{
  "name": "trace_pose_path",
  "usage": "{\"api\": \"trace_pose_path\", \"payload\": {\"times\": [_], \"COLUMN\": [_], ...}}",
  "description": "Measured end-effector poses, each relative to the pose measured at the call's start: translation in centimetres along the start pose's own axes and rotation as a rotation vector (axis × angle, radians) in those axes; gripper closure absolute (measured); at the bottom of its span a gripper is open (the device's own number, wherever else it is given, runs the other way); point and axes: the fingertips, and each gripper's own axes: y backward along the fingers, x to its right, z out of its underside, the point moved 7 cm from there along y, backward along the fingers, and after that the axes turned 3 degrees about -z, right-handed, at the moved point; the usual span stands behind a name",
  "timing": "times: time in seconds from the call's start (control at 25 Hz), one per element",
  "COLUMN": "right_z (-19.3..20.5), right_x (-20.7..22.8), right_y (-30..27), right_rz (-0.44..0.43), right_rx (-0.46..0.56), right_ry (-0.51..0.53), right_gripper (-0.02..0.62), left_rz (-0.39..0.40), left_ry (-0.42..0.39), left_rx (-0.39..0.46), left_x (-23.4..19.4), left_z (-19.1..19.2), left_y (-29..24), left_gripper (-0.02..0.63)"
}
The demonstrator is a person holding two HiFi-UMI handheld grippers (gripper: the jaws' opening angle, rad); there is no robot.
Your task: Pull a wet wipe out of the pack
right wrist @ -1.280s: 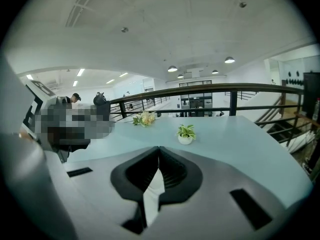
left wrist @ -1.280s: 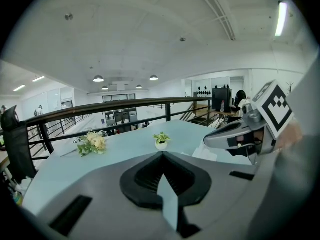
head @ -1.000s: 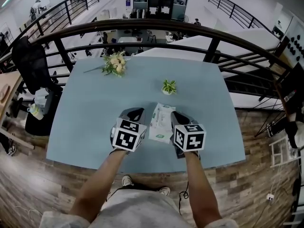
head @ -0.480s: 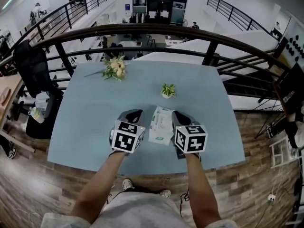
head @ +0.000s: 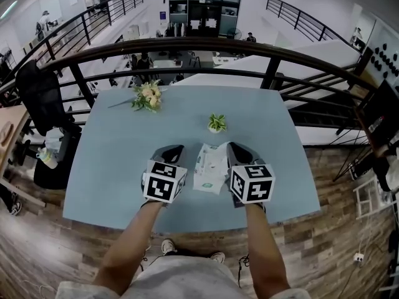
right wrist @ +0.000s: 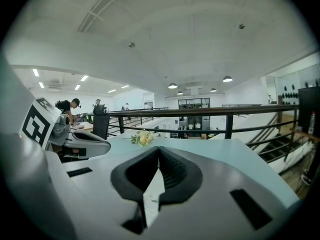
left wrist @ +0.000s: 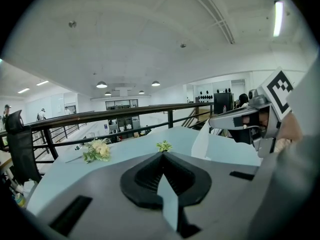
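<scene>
- Right gripper (head: pixel 235 147): its jaws are clamping shut on the wipe (left wrist: pixel 220 146), a pale sheet stretching from its tip down to the pack (head: pixel 209 170). The pinch at the top is probably what is letting the sheet peel out.
- Left gripper (head: pixel 173 148): its jaws are sitting together with nothing showing between them. It is staying just beside the pack's left edge, apparently ready to steady it.
- Pack: it is lying on the near half of the table (head: pixel 112 154), between both grippers.
- Room: the plant (head: pixel 216 122) and bouquet (head: pixel 148 95) are standing well apart, farther back. Space above is lying open. The near edge is running close behind the grippers, and the railing (head: pixel 187 42) is bounding the far side.
</scene>
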Motion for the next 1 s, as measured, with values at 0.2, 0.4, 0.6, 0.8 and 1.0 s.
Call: {"api": "trace_pose_path", "payload": {"times": [0.2,0.4,0.6,0.8,1.0], "right_z": [-1.4,-2.6,-2.6,-2.8,-2.7], "right_x": [0.1,0.2,0.3,0.2,0.6], "right_y": [0.8,1.4,1.7,2.0,2.3], "right_rz": [0.009,0.02,0.028,0.032,0.044], "right_rx": [0.039,0.068,0.079,0.086,0.095], "right_ry": [0.022,0.052,0.056,0.055,0.058], "right_gripper": [0.589,0.589,0.589,0.589,0.589], "left_rz": [-0.004,-0.014,-0.027,-0.037,-0.054], "left_ry": [-0.003,-0.003,0.002,0.002,0.019], "left_rx": [0.018,0.034,0.053,0.065,0.085], "left_x": [-0.2,-0.5,-1.1,-1.5,-1.9], "left_z": [-0.8,-1.5,-2.1,-2.5,-2.5], "left_y": [0.2,0.4,0.8,1.3,1.8], "left_gripper": [0.612,0.612,0.612,0.612,0.612]}}
